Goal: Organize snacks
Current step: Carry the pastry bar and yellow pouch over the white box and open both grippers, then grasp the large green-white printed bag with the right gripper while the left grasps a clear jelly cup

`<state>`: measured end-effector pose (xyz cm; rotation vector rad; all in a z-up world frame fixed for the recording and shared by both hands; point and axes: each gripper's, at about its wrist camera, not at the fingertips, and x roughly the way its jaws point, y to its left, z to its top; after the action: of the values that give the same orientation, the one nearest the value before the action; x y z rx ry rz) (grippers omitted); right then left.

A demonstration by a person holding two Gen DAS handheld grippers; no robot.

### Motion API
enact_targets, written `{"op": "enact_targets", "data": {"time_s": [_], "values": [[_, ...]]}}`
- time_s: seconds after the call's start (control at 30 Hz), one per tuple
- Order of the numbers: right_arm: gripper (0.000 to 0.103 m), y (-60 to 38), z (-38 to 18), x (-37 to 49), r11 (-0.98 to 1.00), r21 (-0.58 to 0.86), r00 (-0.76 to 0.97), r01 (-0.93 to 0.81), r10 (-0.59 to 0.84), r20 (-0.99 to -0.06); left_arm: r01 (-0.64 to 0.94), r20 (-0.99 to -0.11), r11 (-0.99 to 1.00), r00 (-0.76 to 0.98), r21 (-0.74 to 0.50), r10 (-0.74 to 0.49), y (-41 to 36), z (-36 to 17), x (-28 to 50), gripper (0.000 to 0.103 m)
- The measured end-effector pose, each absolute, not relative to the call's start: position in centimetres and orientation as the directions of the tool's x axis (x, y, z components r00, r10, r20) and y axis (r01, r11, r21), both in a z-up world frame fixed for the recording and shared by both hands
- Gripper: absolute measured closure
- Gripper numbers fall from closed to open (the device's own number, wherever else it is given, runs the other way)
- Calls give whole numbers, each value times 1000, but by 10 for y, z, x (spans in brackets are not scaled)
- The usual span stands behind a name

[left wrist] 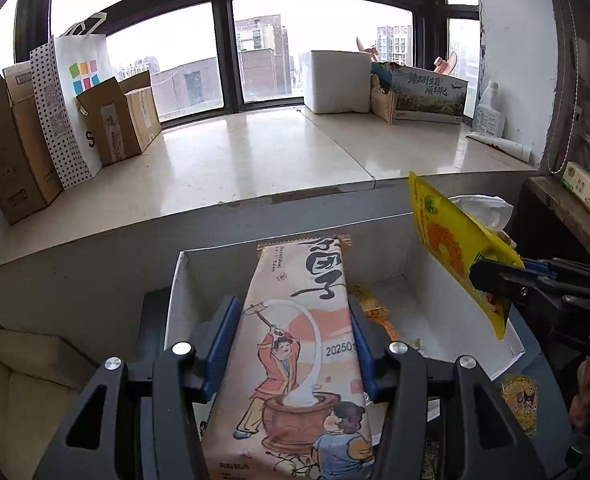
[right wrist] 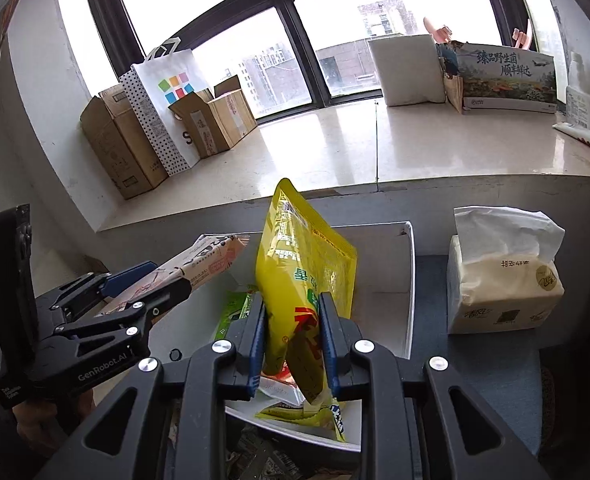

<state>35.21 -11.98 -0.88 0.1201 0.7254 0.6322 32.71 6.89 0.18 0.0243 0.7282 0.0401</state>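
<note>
The long peach illustrated snack packet (left wrist: 299, 344) looks like matt printed film, while the yellow snack pouch (right wrist: 303, 280) is glossy, crinkled plastic. At two o'clock from it, the white tissue pack (right wrist: 503, 284) has soft plastic wrap. The white box (right wrist: 409, 280) looks like smooth card; the pale stone windowsill (left wrist: 255, 152) shines, polished.

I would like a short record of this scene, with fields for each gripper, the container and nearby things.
left gripper: shut on beige illustrated snack pack
right gripper: shut on yellow snack bag
container: white box, below both packs
inside box: green packet, partly hidden
beside box: tissue pack
</note>
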Motion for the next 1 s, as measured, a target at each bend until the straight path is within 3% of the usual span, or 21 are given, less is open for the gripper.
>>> {"op": "enact_targets", "data": {"time_s": [0.03, 0.1, 0.13, 0.17, 0.23, 0.4, 0.63, 0.83, 1.0], "values": [[66, -120, -10, 356, 815, 316, 579, -486, 571, -582, -34, -667, 999, 744, 35, 48, 70, -1, 330, 46], [34, -123, -8, 360, 811, 340, 590, -475, 581, -561, -48, -667, 997, 742, 59, 75, 70, -5, 332, 39], [5, -124, -8, 362, 807, 358, 587, -470, 588, -557, -45, -666, 997, 742, 62, 75, 71, -5, 332, 31], [0, -126, -8, 362, 800, 374, 587, -469, 599, -545, -40, -663, 997, 745, 59, 69, 72, -5, 330, 28], [0, -130, -5, 358, 792, 378, 598, -479, 610, -520, -38, -653, 998, 754, 55, 65, 73, -4, 325, 21], [0, -135, -6, 353, 794, 375, 603, -479, 607, -517, -43, -647, 998, 761, 38, 57, 77, 2, 316, 16], [0, -147, -4, 323, 768, 417, 581, -487, 641, -502, -26, -638, 999, 769, 37, 44, 74, 17, 284, 0], [0, -157, -2, 274, 736, 407, 552, -541, 676, -488, 11, -632, 999, 775, 53, 25, 62, 17, 215, 0], [0, -163, -10, 204, 685, 344, 513, -642, 718, -470, 20, -618, 998, 785, -52, -48, 72, 2, 137, 0]]}}
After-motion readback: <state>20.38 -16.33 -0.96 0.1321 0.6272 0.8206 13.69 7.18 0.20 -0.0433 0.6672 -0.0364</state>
